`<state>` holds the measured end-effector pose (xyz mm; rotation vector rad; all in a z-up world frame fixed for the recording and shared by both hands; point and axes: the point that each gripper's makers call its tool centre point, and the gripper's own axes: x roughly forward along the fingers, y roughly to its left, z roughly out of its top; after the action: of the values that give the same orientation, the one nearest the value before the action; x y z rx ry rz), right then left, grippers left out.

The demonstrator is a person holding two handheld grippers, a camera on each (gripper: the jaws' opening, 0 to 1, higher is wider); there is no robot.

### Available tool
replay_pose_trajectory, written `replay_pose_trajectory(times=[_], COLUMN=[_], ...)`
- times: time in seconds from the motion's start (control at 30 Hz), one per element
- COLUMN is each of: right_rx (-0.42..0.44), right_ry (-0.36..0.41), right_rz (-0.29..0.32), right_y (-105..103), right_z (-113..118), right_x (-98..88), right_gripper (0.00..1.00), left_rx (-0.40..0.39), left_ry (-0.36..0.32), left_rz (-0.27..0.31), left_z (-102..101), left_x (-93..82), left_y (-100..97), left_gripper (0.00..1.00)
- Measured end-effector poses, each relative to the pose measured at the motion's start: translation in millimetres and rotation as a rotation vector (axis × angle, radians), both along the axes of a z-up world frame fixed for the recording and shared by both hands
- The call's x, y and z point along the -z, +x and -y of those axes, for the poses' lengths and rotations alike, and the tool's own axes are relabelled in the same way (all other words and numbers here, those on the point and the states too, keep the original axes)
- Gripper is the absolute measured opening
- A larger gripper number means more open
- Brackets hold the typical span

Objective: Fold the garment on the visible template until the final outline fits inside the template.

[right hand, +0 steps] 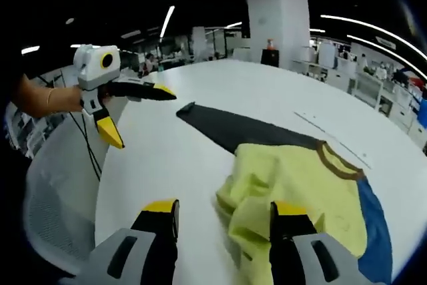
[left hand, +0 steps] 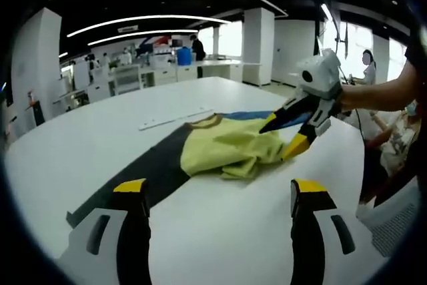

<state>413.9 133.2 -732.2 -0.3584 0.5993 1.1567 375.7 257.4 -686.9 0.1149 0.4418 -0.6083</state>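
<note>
A crumpled yellow garment (left hand: 227, 145) with a brown collar and a blue part (left hand: 248, 115) lies on a dark template (left hand: 157, 165) on the white table. In the left gripper view my left gripper (left hand: 219, 191) is open, short of the garment. My right gripper (left hand: 285, 137) comes in from the right, jaws spread at the garment's right edge. In the right gripper view my right gripper (right hand: 223, 211) is open, one jaw over the bunched garment (right hand: 300, 185). The template (right hand: 227, 128) stretches away behind it. My left gripper (right hand: 130, 113) hangs open to the left, above bare table.
A thin pale strip (left hand: 175, 119) lies on the table beyond the garment. The round table edge (right hand: 100, 185) curves close by, with a mesh chair (right hand: 50, 225) beside it. Office desks and a person (left hand: 198, 48) stand far behind.
</note>
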Motion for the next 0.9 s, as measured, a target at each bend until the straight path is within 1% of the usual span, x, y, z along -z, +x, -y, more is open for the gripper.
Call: replay_pose_trajectory(times=[0.1, 0.23, 0.3, 0.43, 0.5, 0.6, 0.7, 0.77, 0.83, 0.9], right_rx=[-0.020, -0.038, -0.050, -0.048, -0.047, -0.046, -0.040, -0.038, -0.049, -0.039], right_ry=[-0.027, -0.074, -0.120, -0.130, -0.136, -0.170, -0.196, -0.225, -0.238, -0.235], right_rz=[0.031, 0.057, 0.070, 0.047, 0.047, 0.053, 0.060, 0.078, 0.090, 0.086], right_y=[3, 8, 9, 11, 13, 16, 18, 21, 21, 23], right_z=[-7, -11, -11, -17, -19, -19, -18, -16, -17, -17], right_x=[8.8, 21.6, 32.2, 45.6, 49.7, 58.6, 64.6, 66.5, 68.0, 67.4], right_gripper=[0.40, 0.38, 0.36, 0.34, 0.33, 0.30, 0.27, 0.25, 0.24, 0.22], left_rx=[-0.004, -0.008, -0.005, -0.012, -0.021, -0.024, -0.027, -0.030, -0.035, -0.036], left_ry=[0.002, 0.009, 0.015, 0.025, 0.023, 0.034, 0.038, 0.039, 0.041, 0.046], left_rz=[-0.003, -0.001, -0.006, 0.002, 0.007, 0.011, 0.008, 0.004, 0.001, -0.005], left_z=[-1, 0, 1, -1, -2, -3, -5, -6, -8, -8], left_x=[2.6, 4.0, 5.9, 5.4, 3.5, 3.2, 4.0, 4.7, 5.7, 6.7], left_y=[-2.4, -5.4, -7.4, -7.8, -8.1, -9.3, -10.8, -12.2, -13.2, -16.0], left_gripper=[0.83, 0.82, 0.82, 0.81, 0.80, 0.80, 0.79, 0.79, 0.79, 0.78])
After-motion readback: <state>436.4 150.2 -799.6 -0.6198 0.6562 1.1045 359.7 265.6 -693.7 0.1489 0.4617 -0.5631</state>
